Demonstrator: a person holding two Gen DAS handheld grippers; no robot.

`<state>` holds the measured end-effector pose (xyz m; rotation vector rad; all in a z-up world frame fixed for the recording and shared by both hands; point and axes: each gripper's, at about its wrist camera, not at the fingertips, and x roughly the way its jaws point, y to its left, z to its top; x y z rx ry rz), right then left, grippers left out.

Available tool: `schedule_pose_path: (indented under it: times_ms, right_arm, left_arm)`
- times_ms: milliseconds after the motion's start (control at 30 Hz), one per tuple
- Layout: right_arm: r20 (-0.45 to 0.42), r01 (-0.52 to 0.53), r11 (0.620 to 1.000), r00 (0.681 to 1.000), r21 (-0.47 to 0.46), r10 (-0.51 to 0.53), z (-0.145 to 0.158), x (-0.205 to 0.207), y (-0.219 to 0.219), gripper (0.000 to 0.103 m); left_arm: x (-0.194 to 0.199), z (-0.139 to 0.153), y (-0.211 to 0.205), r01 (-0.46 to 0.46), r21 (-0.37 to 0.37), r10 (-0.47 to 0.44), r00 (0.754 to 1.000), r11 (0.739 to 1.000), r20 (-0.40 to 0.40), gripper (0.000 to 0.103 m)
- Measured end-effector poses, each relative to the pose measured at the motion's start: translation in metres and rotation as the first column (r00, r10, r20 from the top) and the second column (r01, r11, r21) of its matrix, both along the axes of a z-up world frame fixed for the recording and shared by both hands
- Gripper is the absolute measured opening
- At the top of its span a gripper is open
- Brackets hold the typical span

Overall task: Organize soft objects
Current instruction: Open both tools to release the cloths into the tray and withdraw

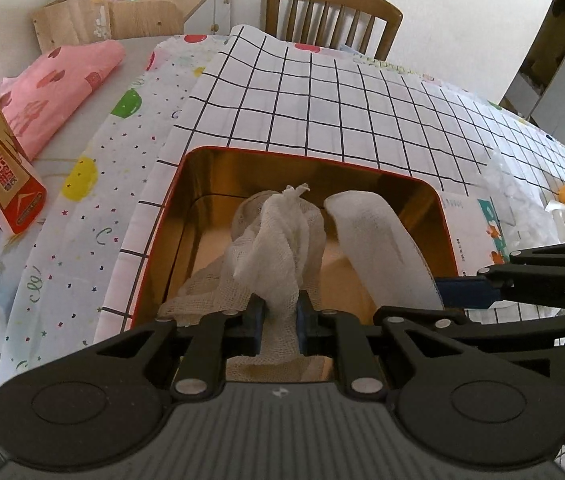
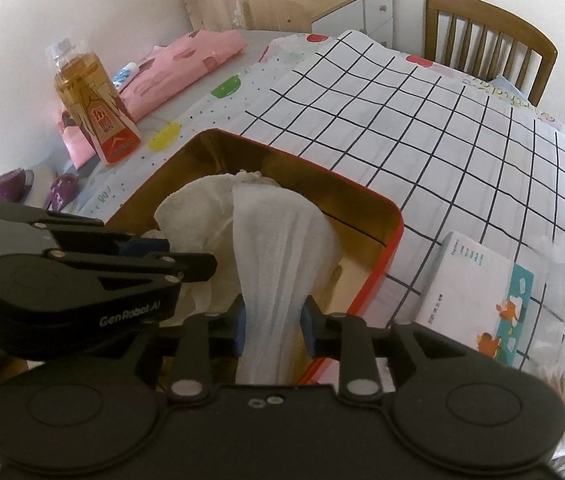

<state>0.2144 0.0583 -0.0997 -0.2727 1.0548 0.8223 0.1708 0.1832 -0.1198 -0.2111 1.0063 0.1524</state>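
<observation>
Right, both grippers are over the red-rimmed tin [image 1: 170, 216] with its gold inside, which sits on the black-grid white cloth [image 1: 342, 104] at the near edge of the table. The left gripper [image 1: 279, 320] has its blue pads pressed in on a twisted strip of coarse gauze [image 1: 282, 240], and that gauze rises out of the tin in a knotted bunch, its tail trailing over the near rim. Just beside it, the right gripper [image 2: 274, 330] is pinching a smoother white cloth strip [image 2: 278, 248], which fans out wider above the pads and drapes back into the tin's right half. In the right wrist view the two pieces touch at their tops inside the tin, gauze to the left, white strip to the right. Off to the tin's right, a white tissue pack [image 2: 478, 300] with cartoon print lies on the grid cloth, close to the tin's wall. Toward the table's left edge stands a bottle of amber drink [image 2: 90, 100], with a folded pink cloth [image 2: 186, 64] behind it. A wooden chair [image 1: 334, 12] stands at the table's far edge.
</observation>
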Motion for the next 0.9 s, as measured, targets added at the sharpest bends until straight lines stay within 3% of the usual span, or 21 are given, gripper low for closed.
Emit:
schedule_pose_path:
  times_ms: [133, 300, 900]
  right_arm:
    - [-0.018, 0.006, 1.0, 1.0, 0.024, -0.006, 0.002, 0.0, -0.005, 0.035]
    - [-0.021, 0.027, 0.999, 0.999, 0.048, -0.026, 0.008, -0.002, -0.01, 0.036]
    - [0.053, 0.07, 0.985, 0.995, 0.156, -0.079, 0.059, -0.036, -0.049, 0.052]
  left_arm:
    - [-0.002, 0.004, -0.001, 0.002, -0.005, -0.002, 1.0, 1.0, 0.008, 0.018]
    - [-0.007, 0.011, -0.002, -0.003, 0.01, 0.002, 1.0, 1.0, 0.029, 0.028]
    - [-0.047, 0.067, -0.026, 0.072, 0.038, -0.078, 0.984, 0.997, 0.16, 0.029]
